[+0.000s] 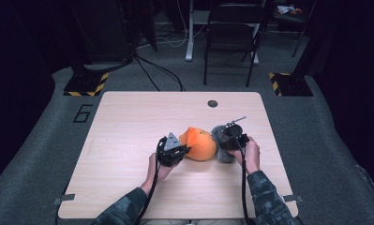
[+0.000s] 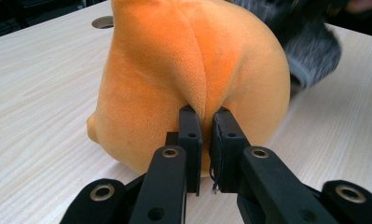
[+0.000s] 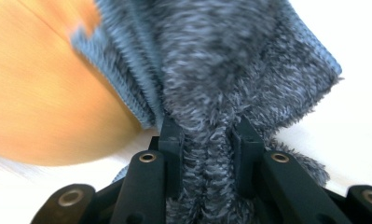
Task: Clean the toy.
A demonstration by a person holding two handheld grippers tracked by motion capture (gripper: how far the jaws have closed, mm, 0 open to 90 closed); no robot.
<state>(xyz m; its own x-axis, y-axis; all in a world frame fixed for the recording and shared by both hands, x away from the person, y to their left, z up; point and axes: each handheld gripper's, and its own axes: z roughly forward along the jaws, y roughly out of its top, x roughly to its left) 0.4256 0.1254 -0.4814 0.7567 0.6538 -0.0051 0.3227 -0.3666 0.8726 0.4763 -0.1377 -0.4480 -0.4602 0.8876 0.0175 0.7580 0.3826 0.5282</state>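
An orange plush toy (image 1: 199, 144) lies near the middle of the wooden table (image 1: 128, 122). My left gripper (image 1: 183, 151) is at its left side, shut on a fold of the orange plush (image 2: 193, 60); the jaws pinch a seam, seen close in the left gripper view (image 2: 205, 114). A grey fuzzy knit cloth (image 1: 220, 140) sits against the toy's right side. My right gripper (image 1: 228, 140) is shut on a bunch of that grey cloth (image 3: 230, 65), with the fabric squeezed between the jaws (image 3: 207, 135). The orange toy (image 3: 39, 93) shows blurred at the left.
A round grommet hole (image 1: 213, 103) sits near the table's far edge. A folding chair (image 1: 234, 33) and cables lie on the floor beyond the table. Black-and-yellow striped bases (image 1: 85, 84) stand at both far corners.
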